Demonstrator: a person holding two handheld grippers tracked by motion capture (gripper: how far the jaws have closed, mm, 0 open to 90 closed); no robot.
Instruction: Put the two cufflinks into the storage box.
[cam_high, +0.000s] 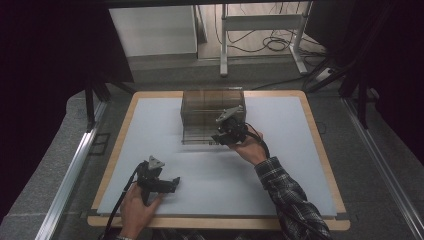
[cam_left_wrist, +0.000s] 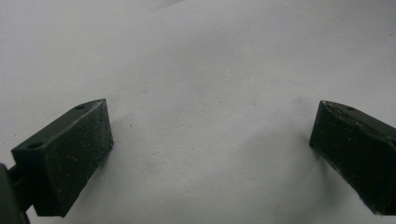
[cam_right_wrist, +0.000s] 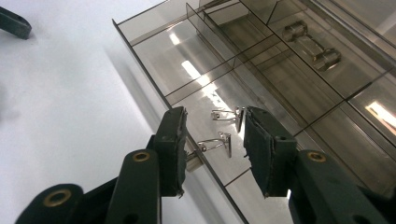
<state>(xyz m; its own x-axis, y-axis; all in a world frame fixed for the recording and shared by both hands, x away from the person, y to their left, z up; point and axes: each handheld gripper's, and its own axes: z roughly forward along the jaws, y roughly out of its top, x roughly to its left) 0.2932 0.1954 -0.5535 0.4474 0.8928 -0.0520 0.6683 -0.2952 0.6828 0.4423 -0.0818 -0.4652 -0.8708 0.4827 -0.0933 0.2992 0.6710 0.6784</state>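
A smoky clear drawer box (cam_high: 212, 102) stands at the back middle of the white mat (cam_high: 280, 165), its bottom drawer (cam_high: 197, 134) pulled out toward me. My right gripper (cam_high: 220, 138) hovers at the drawer's front right. In the right gripper view it (cam_right_wrist: 214, 122) is open, with the jaws on either side of the drawer's front wall (cam_right_wrist: 149, 77). Two small metal clips (cam_right_wrist: 219, 142) lie in a drawer compartment between the jaws; the nearer one reaches toward the left jaw. My left gripper (cam_high: 172, 184) rests low on the mat at the front left, open (cam_left_wrist: 210, 149) with nothing between its jaws.
Thin dividers (cam_right_wrist: 219, 42) split the drawer into several compartments. A clear dumbbell-shaped handle (cam_right_wrist: 313, 44) sits on the box above it. The mat lies on a wooden tabletop (cam_high: 320, 150). Beyond the table are a white stand (cam_high: 260, 25) and floor cables (cam_high: 272, 45).
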